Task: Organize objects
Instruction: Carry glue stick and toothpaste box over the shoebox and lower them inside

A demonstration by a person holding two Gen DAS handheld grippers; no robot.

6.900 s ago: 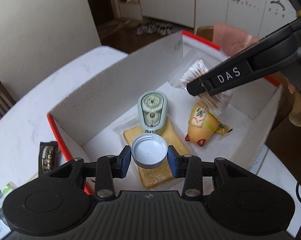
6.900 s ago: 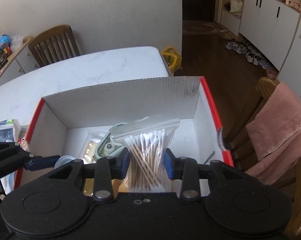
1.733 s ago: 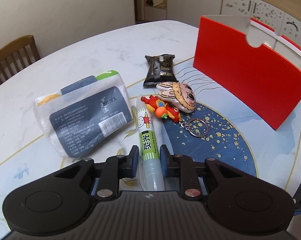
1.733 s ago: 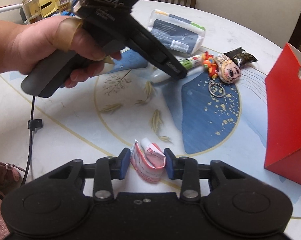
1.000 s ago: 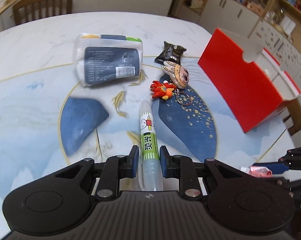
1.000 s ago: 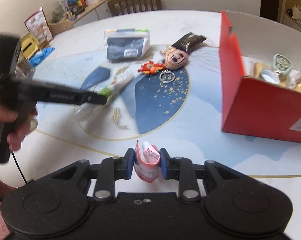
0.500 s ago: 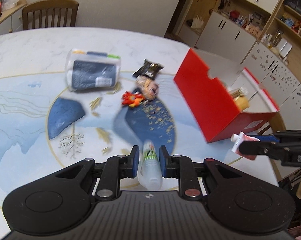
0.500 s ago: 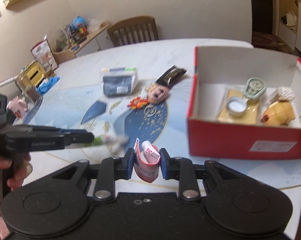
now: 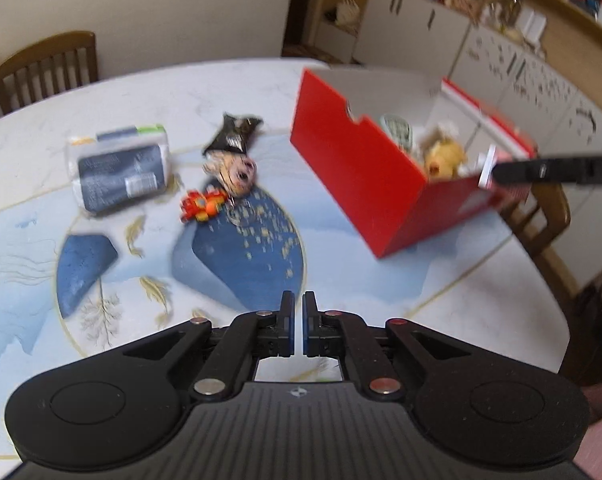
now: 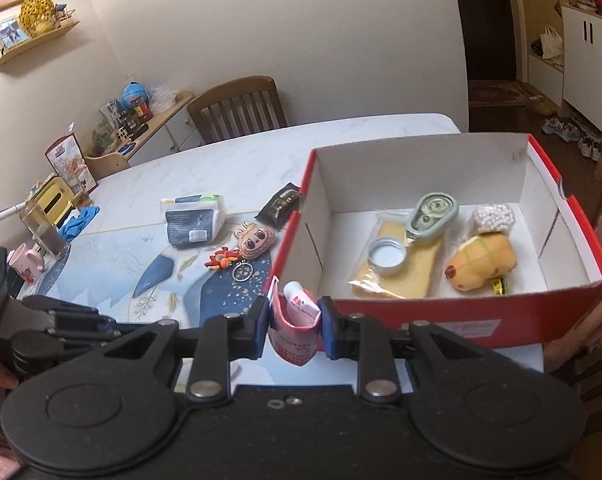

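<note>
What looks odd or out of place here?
The left hand-held gripper is shut on nothing: the glue stick it pinched half a second ago is gone from its fingers. A white-green sliver showing behind them may be it, slipped back.

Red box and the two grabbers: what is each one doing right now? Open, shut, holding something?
Red box: open on top, things inside.
Left gripper: shut, nothing between its pads.
Right gripper: shut on the pink tube.
Metal lid: in the box, open side up.
</note>
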